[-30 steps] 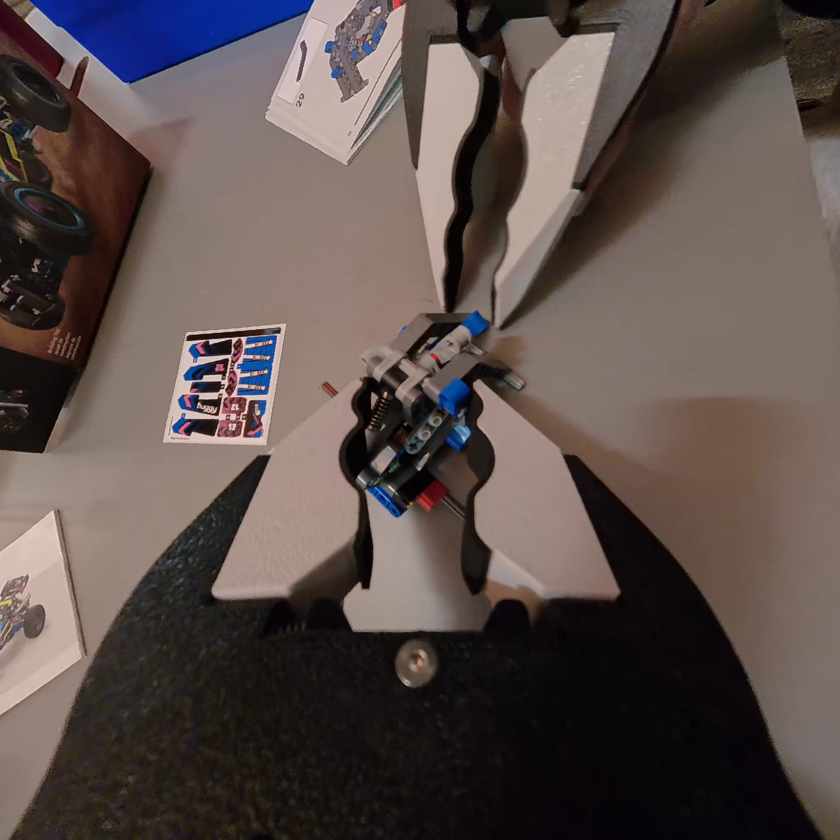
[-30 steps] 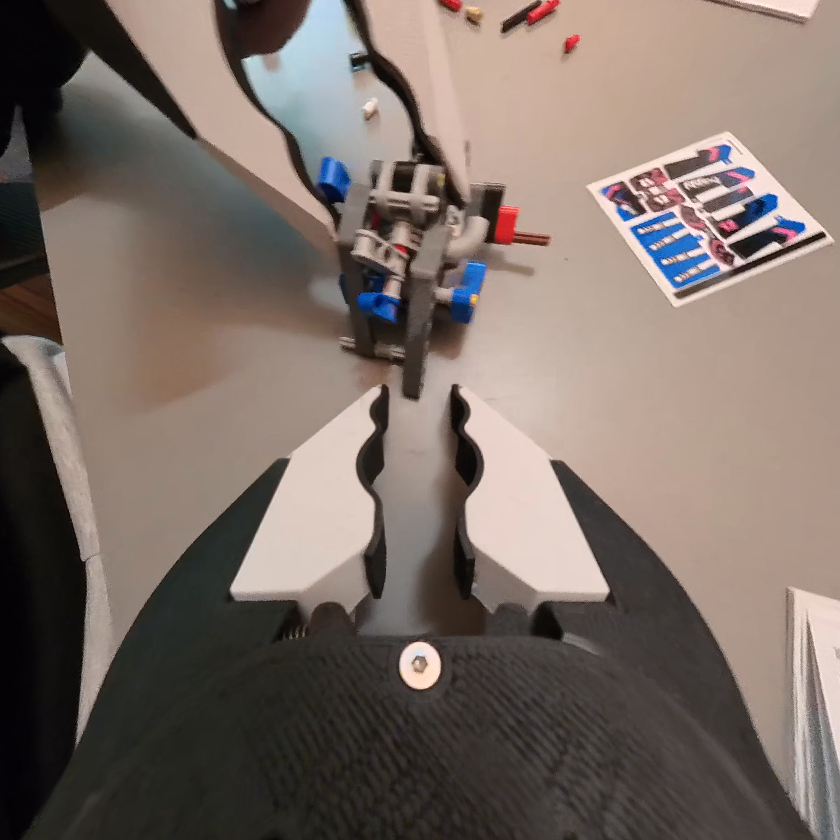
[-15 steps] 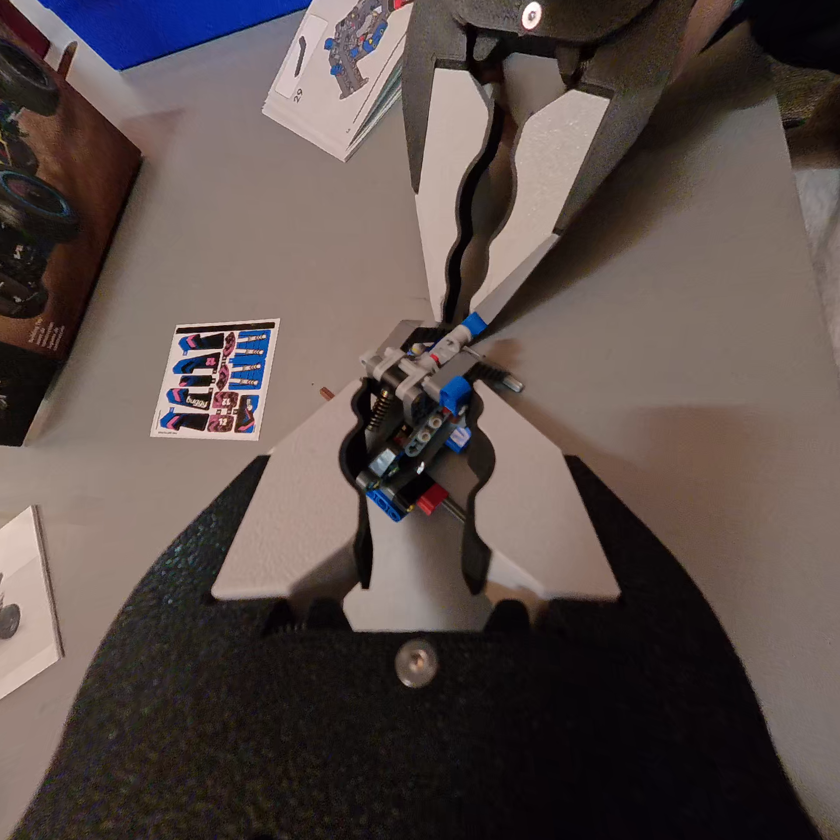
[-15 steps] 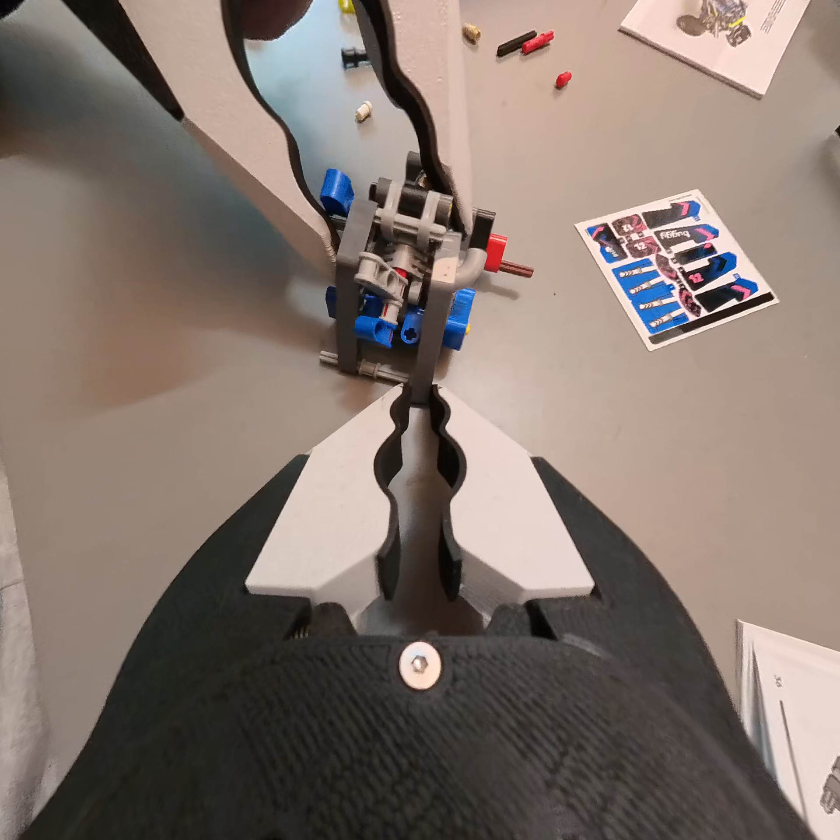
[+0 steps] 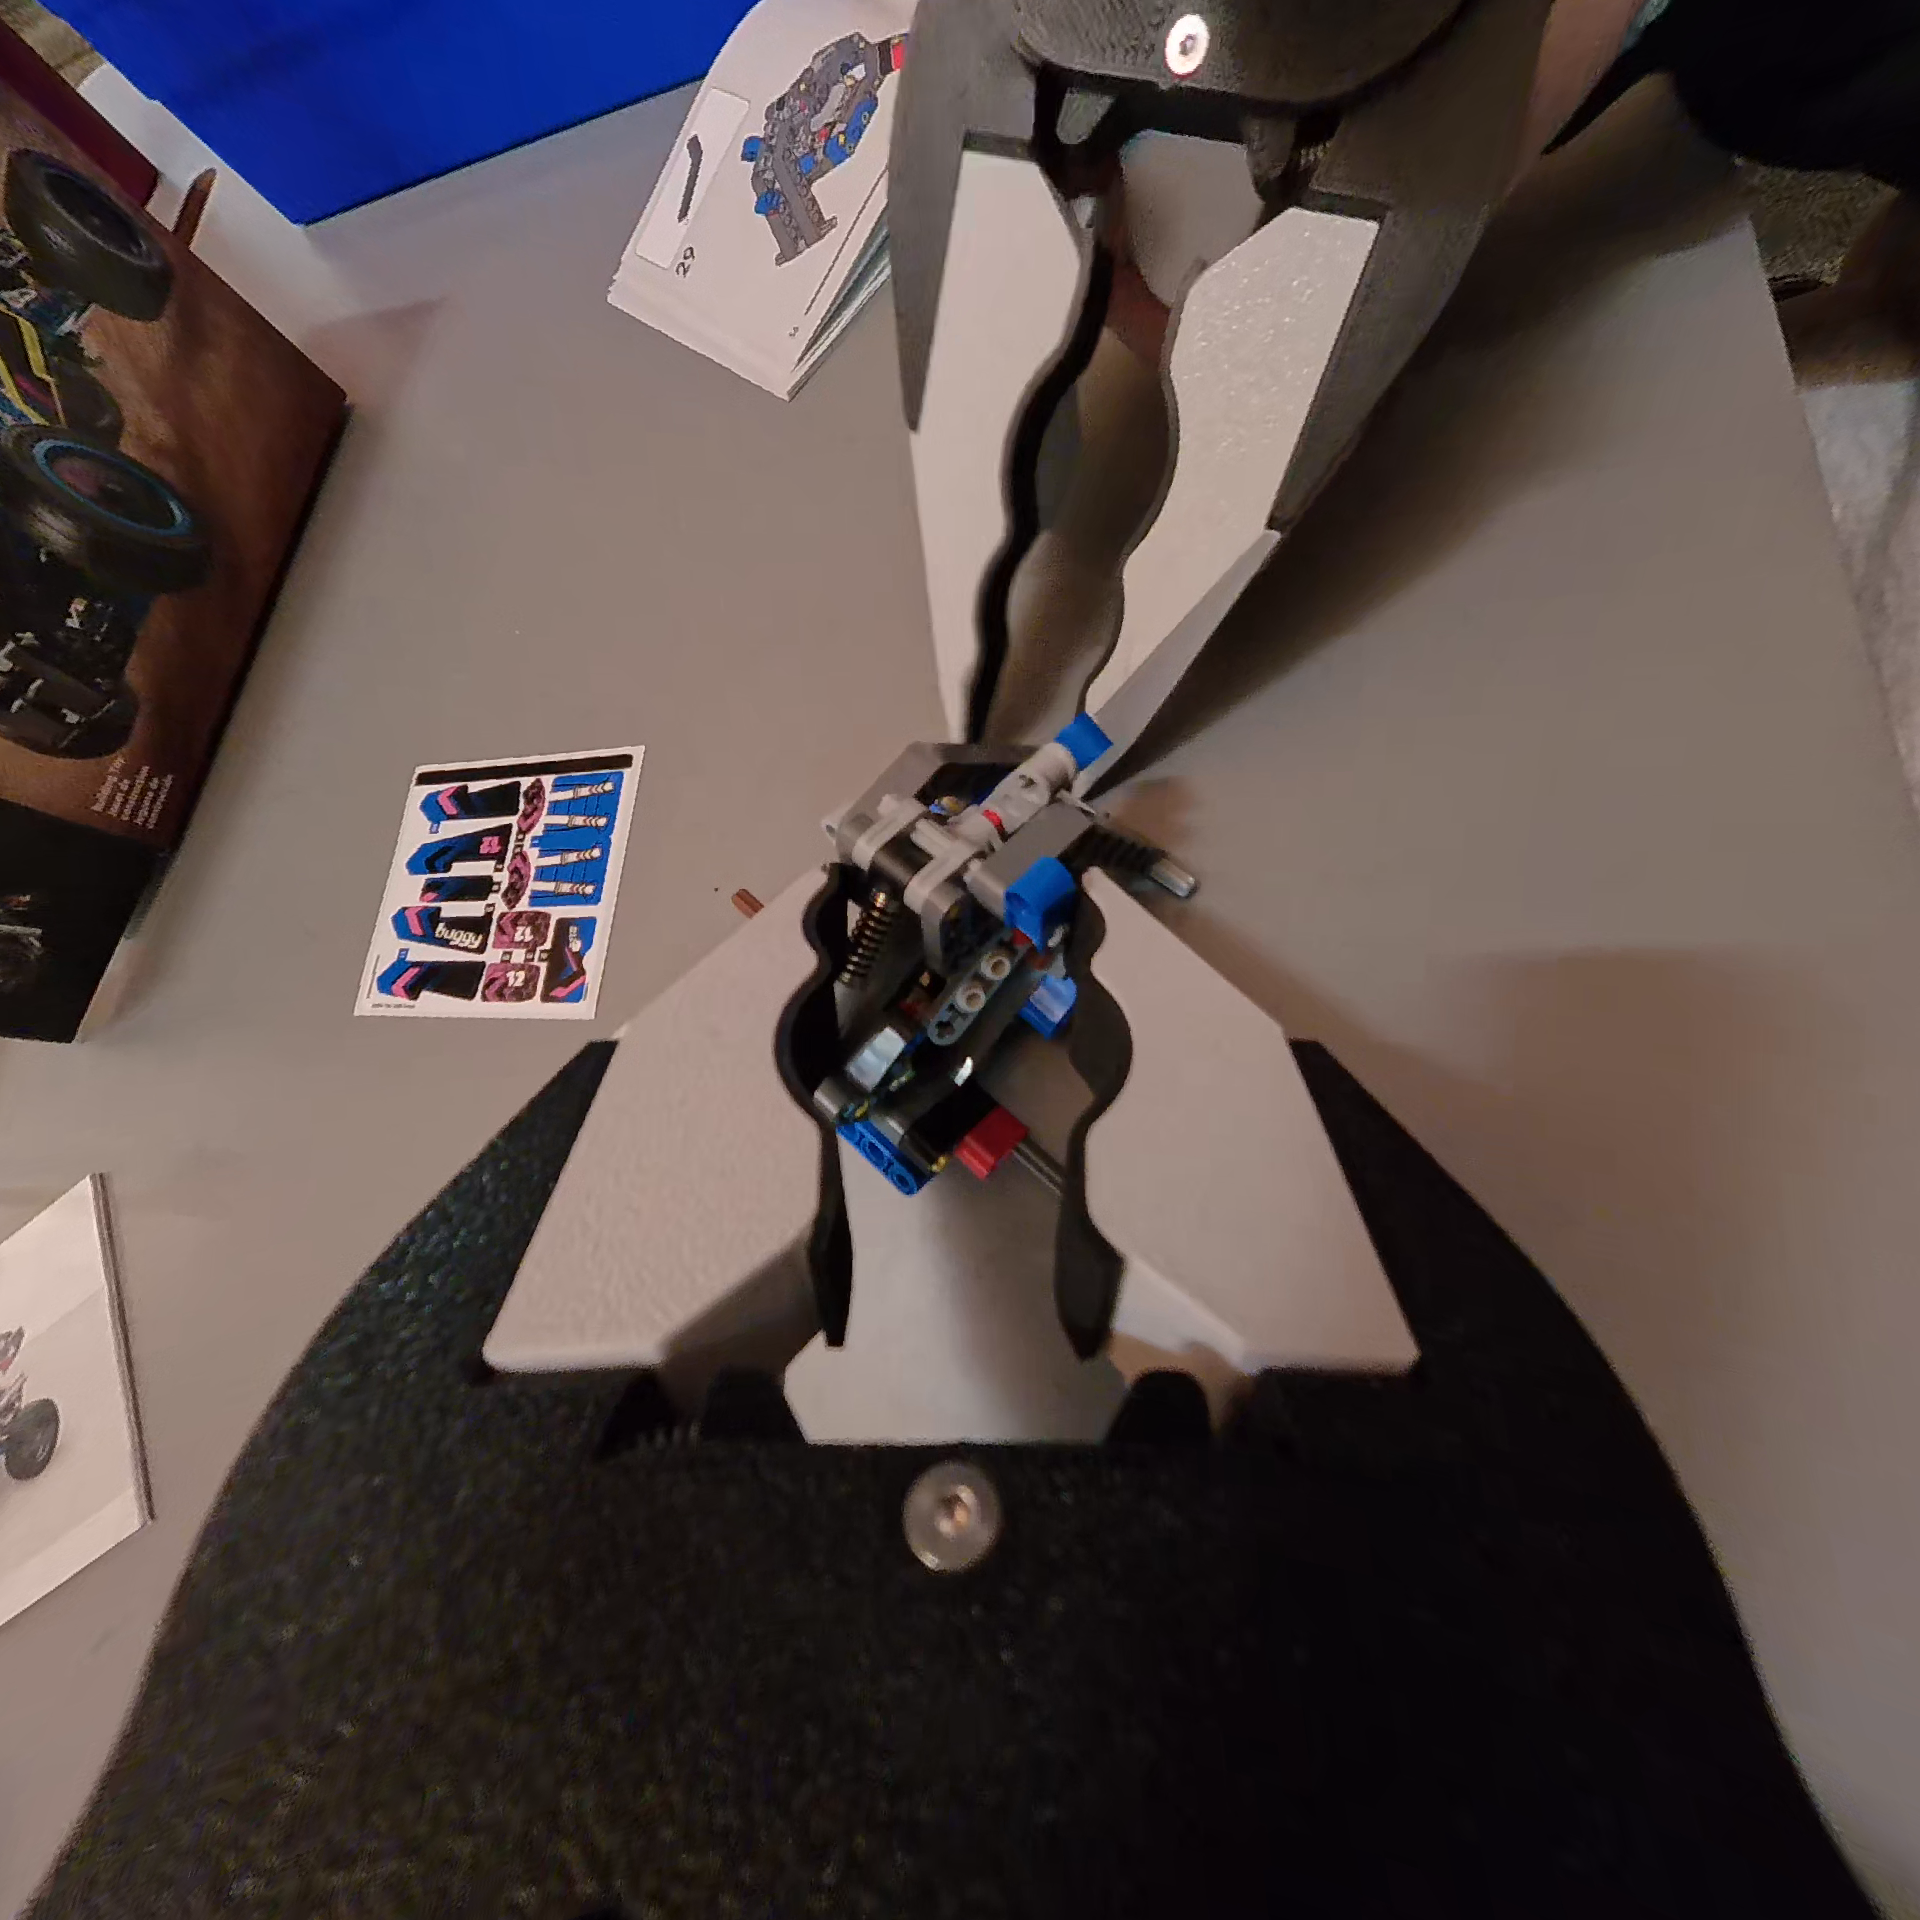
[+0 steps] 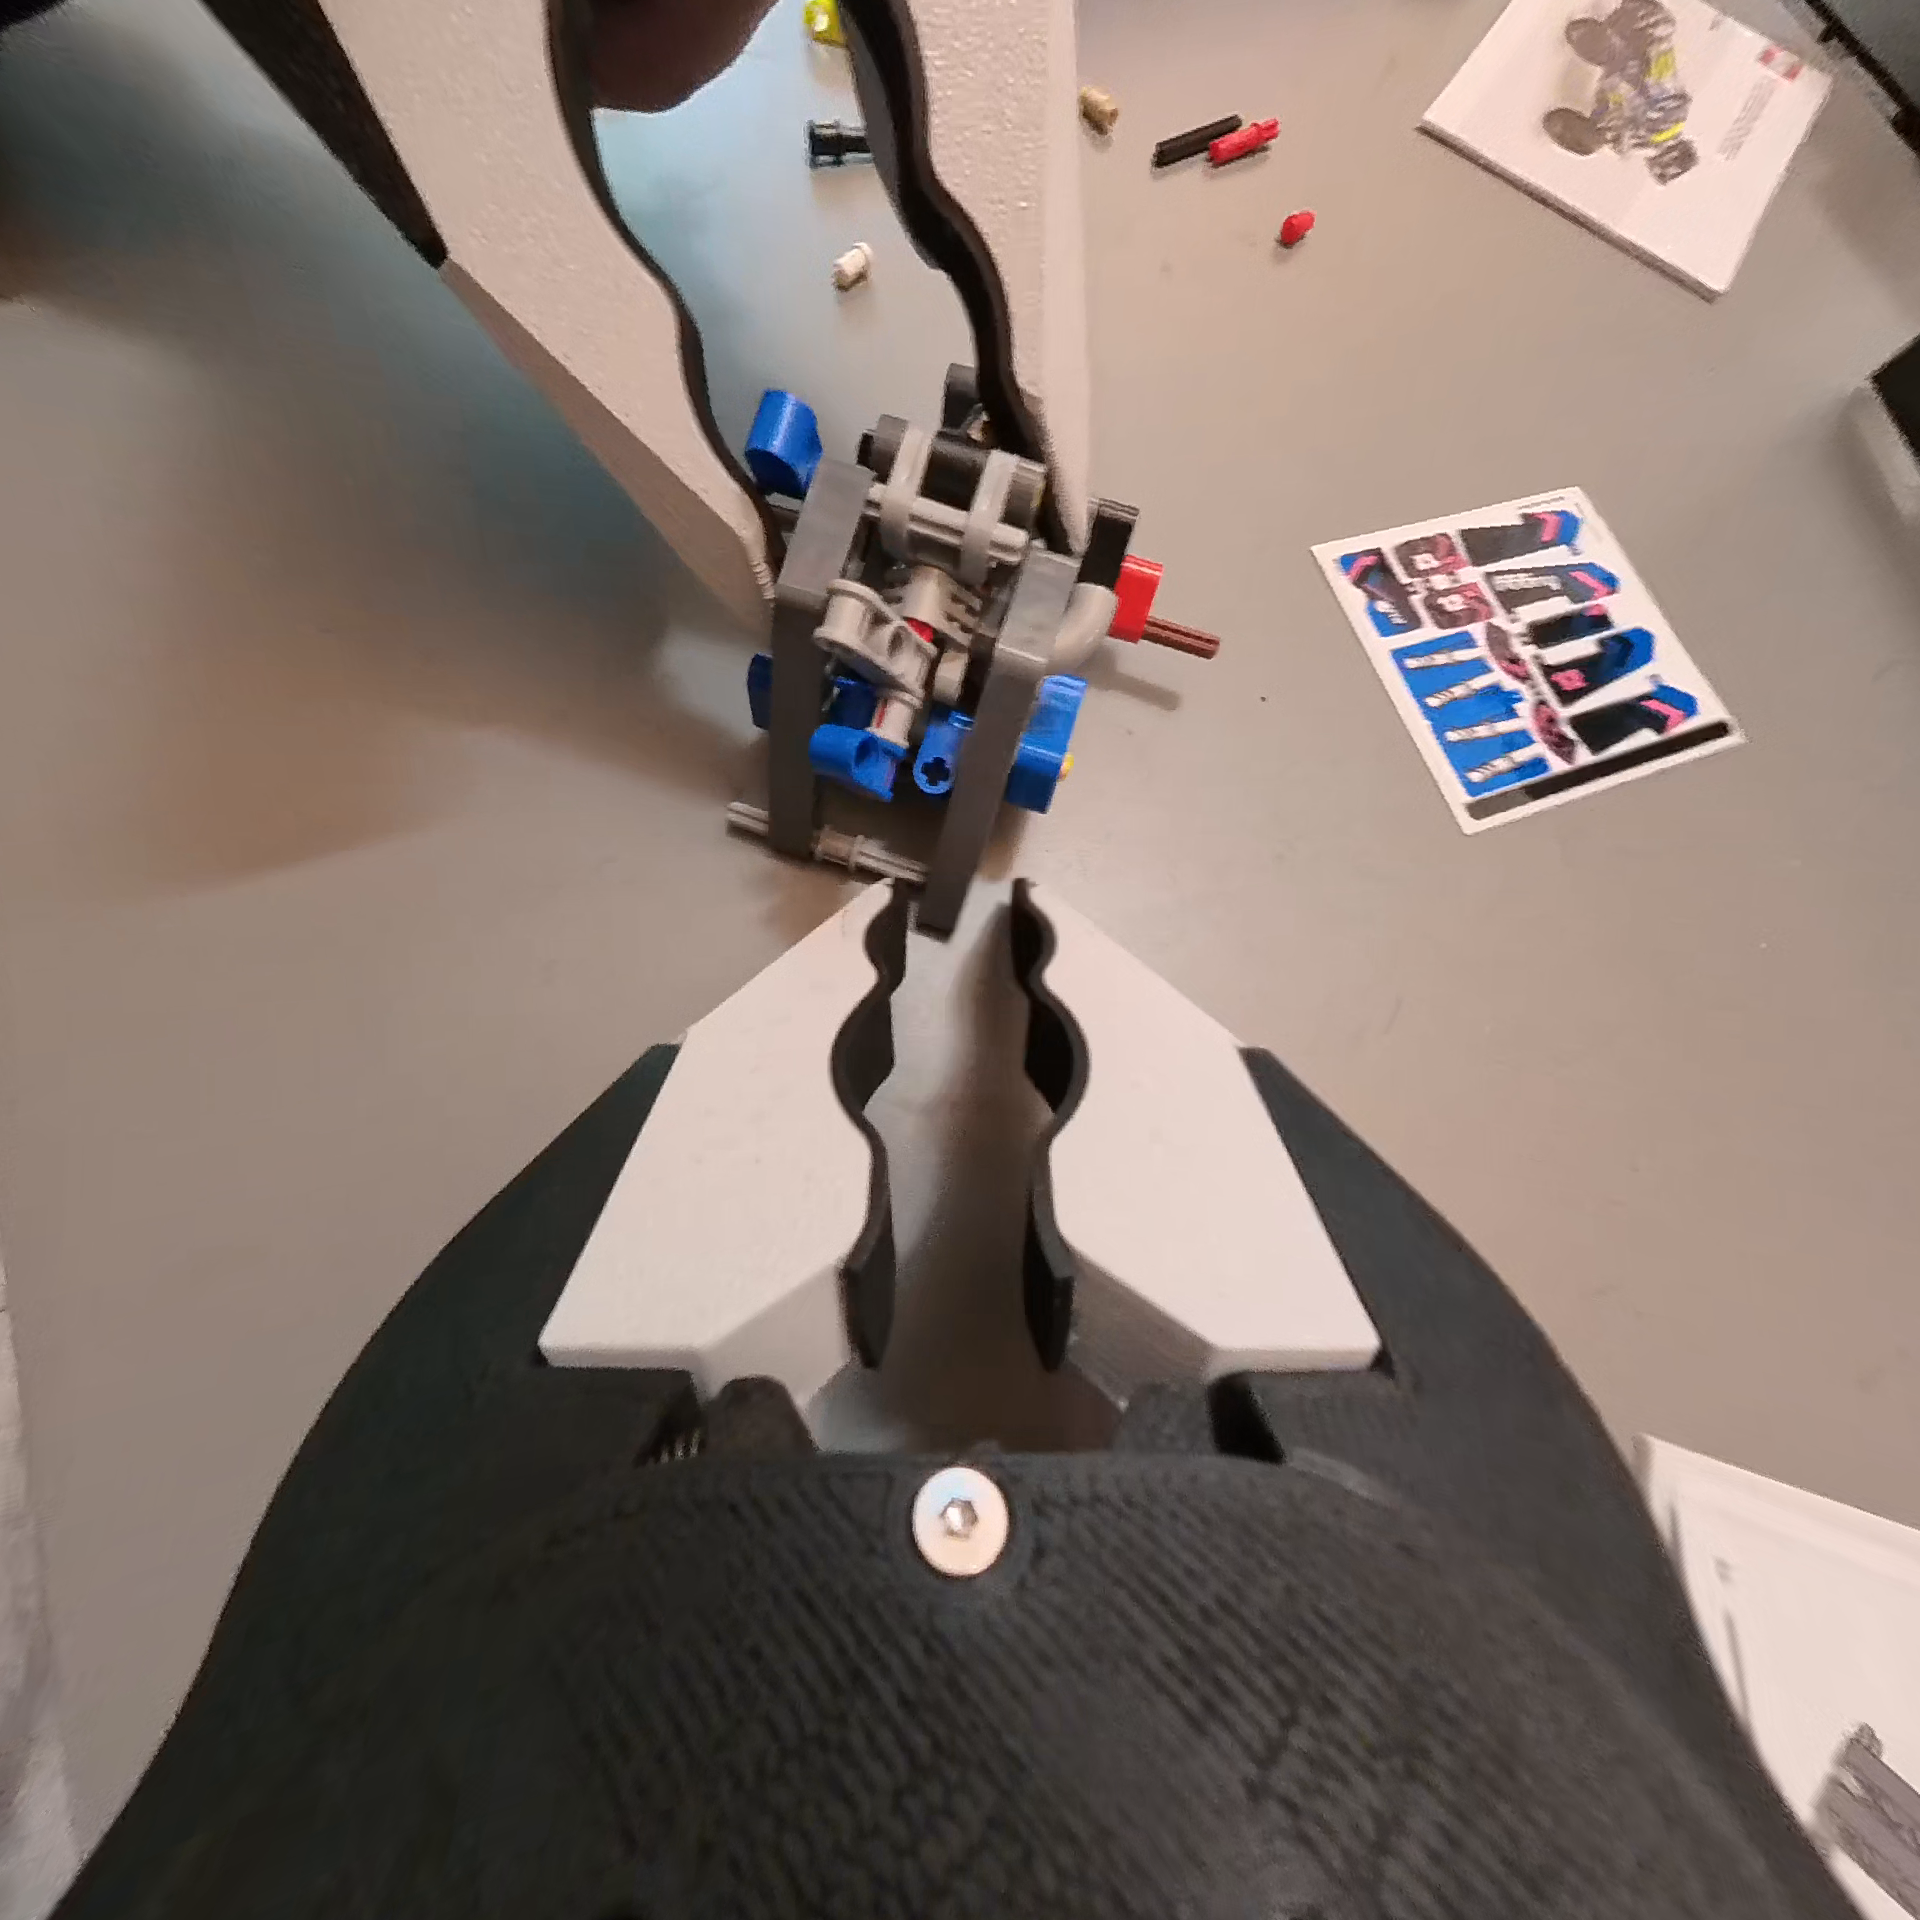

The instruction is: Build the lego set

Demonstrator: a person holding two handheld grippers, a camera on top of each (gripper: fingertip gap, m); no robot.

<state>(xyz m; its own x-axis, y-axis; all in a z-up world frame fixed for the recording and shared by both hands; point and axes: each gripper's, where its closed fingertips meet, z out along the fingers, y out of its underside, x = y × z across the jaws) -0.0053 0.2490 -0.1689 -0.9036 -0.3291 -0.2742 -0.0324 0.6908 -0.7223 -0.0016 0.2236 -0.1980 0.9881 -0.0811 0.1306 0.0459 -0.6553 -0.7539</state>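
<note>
Lego assembly (image 5: 951, 966), a blocky cluster of dark grey frame beams, light grey connectors, blue pins, a coiled spring and a red bush with a brown axle, stands on the smooth grey bench (image 5: 1455, 831), clamped between the wavy black pads of the left tool (image 5: 951, 925). Half a second ago the right tool (image 6: 951, 899) had its tips pinched on the near end of one grey frame beam; now its jaws stand parted with that beam end just between the tips, whether touching I cannot tell, and the tool has come in closer. The assembly has stayed put. Left of it in the left wrist view lies a glossy sticker sheet (image 5: 499, 883), farther off an open instruction booklet (image 5: 769, 197) and the printed box (image 5: 125, 582). Small loose pins (image 6: 1226, 140) are scattered at the far side in the right wrist view.
</note>
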